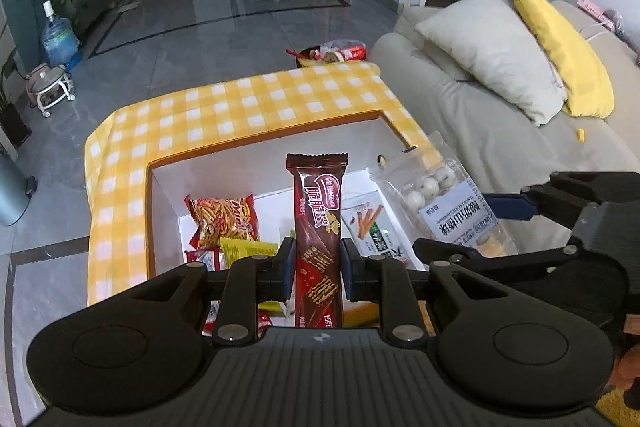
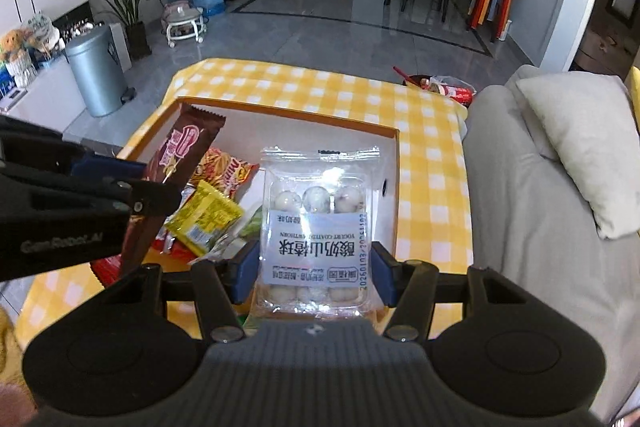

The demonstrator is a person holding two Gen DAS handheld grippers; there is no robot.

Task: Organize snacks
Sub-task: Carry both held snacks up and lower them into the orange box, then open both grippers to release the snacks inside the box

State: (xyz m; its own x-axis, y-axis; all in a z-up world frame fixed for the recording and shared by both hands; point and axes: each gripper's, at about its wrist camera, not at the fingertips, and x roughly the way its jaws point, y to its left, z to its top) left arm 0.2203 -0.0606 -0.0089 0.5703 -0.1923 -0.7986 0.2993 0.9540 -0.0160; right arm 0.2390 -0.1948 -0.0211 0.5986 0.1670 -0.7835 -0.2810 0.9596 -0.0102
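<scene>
My left gripper is shut on a brown chocolate wafer bar and holds it upright over the open white box. My right gripper is shut on a clear pack of yogurt-coated balls, also held above the box. The pack shows at the right in the left wrist view; the bar shows at the left in the right wrist view. Inside the box lie an orange stick-snack bag, a yellow packet and a white biscuit-stick pack.
The box sits on a table with a yellow checked cloth. A beige sofa with white and yellow pillows is close on the right. A bowl of wrappers sits beyond the table's far edge. A grey bin stands at the left.
</scene>
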